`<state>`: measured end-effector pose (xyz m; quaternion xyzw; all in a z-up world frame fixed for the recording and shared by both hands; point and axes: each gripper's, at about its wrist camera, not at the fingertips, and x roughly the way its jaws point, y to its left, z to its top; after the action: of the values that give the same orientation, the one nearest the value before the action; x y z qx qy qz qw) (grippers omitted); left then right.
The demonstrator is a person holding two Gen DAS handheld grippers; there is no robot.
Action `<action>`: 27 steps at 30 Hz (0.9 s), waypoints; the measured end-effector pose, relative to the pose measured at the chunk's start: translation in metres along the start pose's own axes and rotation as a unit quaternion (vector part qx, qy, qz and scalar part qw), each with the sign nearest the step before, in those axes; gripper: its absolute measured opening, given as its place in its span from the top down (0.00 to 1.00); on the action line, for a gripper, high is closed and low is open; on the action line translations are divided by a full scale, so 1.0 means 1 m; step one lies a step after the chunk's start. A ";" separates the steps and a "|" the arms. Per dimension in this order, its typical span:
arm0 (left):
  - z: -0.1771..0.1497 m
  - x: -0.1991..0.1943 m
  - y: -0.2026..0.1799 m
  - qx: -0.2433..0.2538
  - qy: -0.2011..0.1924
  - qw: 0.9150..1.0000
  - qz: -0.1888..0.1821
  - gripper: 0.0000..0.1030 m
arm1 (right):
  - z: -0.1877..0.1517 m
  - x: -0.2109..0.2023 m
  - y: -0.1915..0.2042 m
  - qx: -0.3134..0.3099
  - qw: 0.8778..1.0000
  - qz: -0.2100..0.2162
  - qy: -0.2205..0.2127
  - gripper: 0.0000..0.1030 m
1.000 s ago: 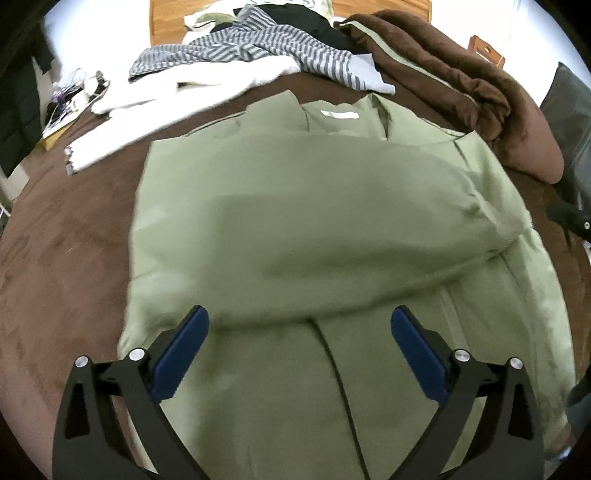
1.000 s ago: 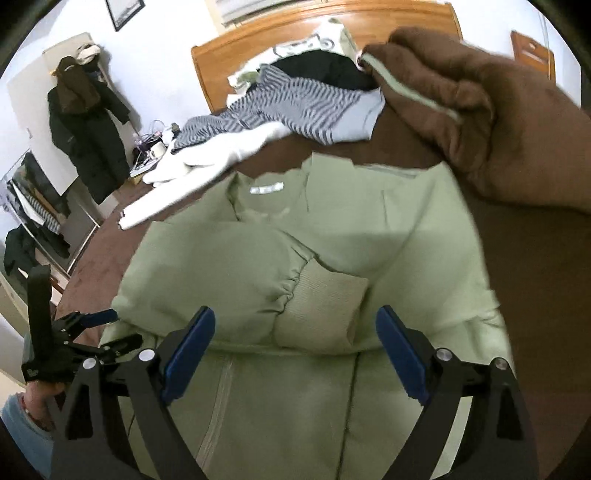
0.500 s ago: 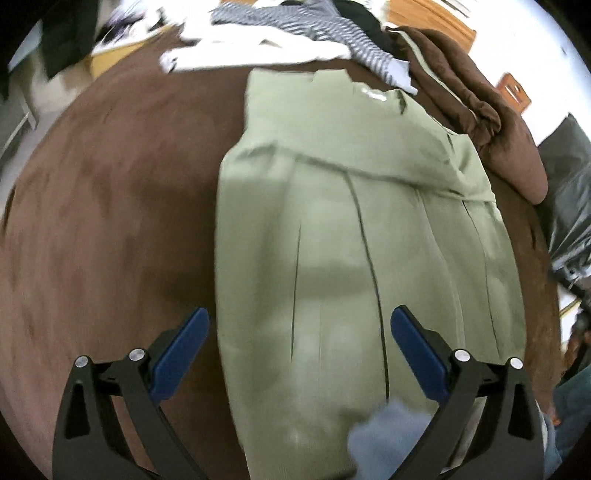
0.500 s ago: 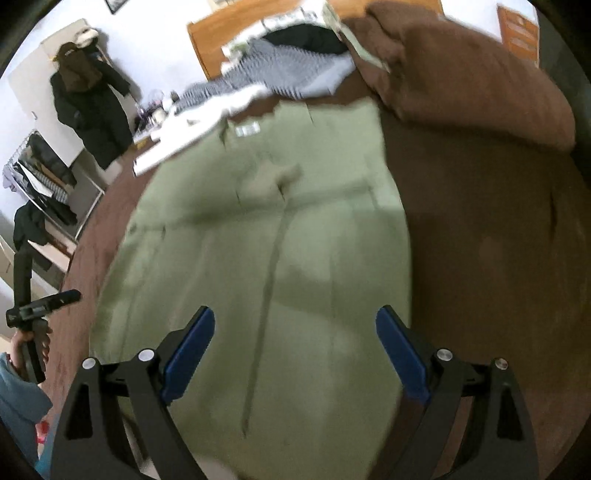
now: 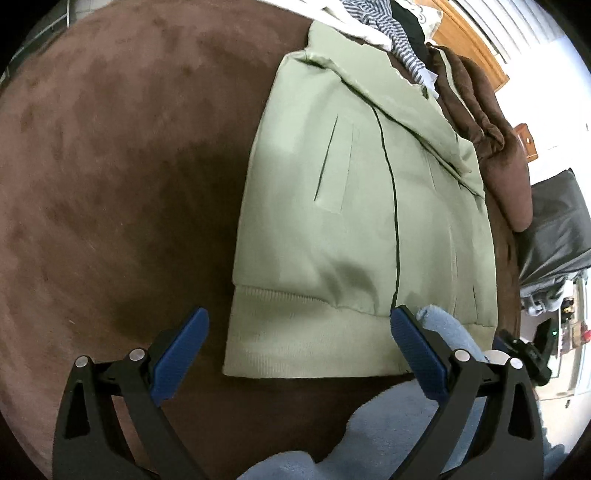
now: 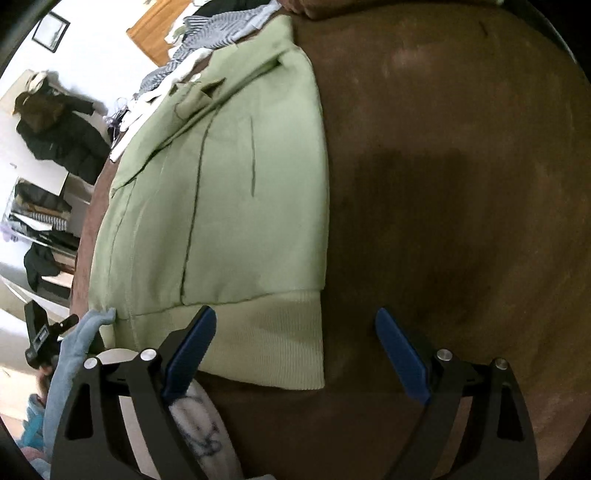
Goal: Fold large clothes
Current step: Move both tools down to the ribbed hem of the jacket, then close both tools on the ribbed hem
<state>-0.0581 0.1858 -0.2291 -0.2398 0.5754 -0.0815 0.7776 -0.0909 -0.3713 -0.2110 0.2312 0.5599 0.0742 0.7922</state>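
Observation:
A light green jacket (image 5: 354,206) lies flat on the brown bed cover, front up, sleeves folded across its upper part, ribbed hem (image 5: 310,339) nearest me. My left gripper (image 5: 299,343) hangs open over the hem's left corner, nothing between its blue pads. In the right wrist view the same jacket (image 6: 229,192) fills the left half. My right gripper (image 6: 295,347) stands open above the hem's right corner (image 6: 295,347), apart from the cloth. The left gripper's black body (image 6: 40,336) shows at that view's left edge.
The brown bed cover (image 5: 110,166) spreads wide on both sides of the jacket. Striped and white clothes (image 5: 373,22) and a rolled brown blanket (image 5: 491,147) lie at the bed's far end. A person's light blue sleeve (image 5: 443,328) crosses the hem. A dark coat (image 6: 62,140) hangs by the wall.
Both grippers have drawn back from the jacket's folded sleeves and collar down to its hem and rolled. Both stay open and empty.

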 end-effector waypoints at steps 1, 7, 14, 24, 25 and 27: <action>-0.001 0.005 0.001 -0.002 0.004 1.000 0.001 0.07 | -0.001 0.004 -0.001 0.006 1.000 0.000 0.000 0.15; -0.005 0.026 -0.004 0.004 0.010 1.000 0.000 0.07 | 0.002 0.010 0.000 0.025 1.000 0.004 -0.013 0.14; 0.003 0.032 -0.017 -0.002 0.033 0.999 -0.043 0.07 | 0.008 0.018 0.016 0.019 0.999 0.037 0.004 0.15; 0.003 0.052 -0.046 0.023 0.066 0.995 -0.065 0.08 | 0.017 0.038 0.049 -0.007 0.999 0.038 0.017 0.45; 0.003 0.053 -0.048 0.027 0.066 0.996 -0.059 0.09 | 0.018 0.038 0.048 -0.010 0.999 0.031 0.018 0.60; 0.001 0.052 -0.052 0.037 0.062 0.996 -0.047 0.29 | 0.019 0.037 0.045 -0.010 0.999 0.027 0.018 0.75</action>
<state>-0.0323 0.1202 -0.2495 -0.2319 0.6070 -0.1540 0.7443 -0.0535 -0.3229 -0.2168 0.2374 0.5669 0.1053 0.7818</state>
